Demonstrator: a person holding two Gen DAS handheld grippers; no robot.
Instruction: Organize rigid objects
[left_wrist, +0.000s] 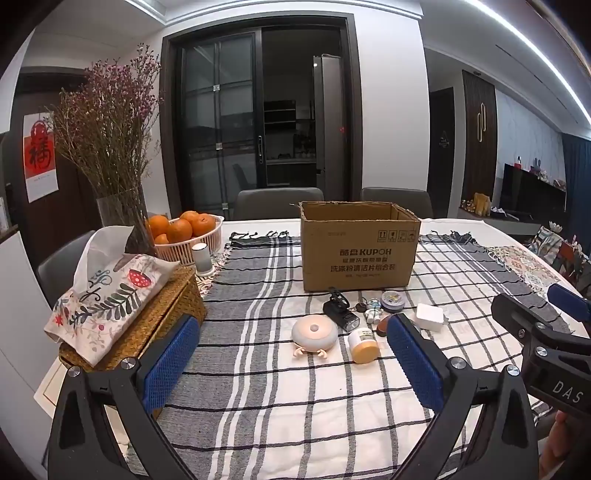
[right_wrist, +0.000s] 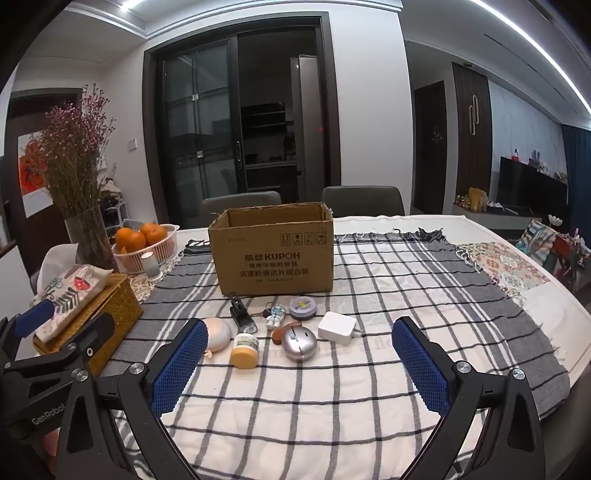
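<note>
Grippers wide, clutter (right_wrist: 273, 332) before box (right_wrist: 273, 254)

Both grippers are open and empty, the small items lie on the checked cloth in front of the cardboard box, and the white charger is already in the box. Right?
Not quite. The white charger is not in the cardboard box; the right wrist view shows it lying on the checked cloth with the other items. The rest stands.

You've got "KUPOH" w/ Chinese print on the cardboard box (left_wrist: 358, 254) front, plus handling icons. "DAS" reads on the right gripper (left_wrist: 565, 306) body, "GenRobot" on the left gripper (right_wrist: 35, 321) body.
</note>
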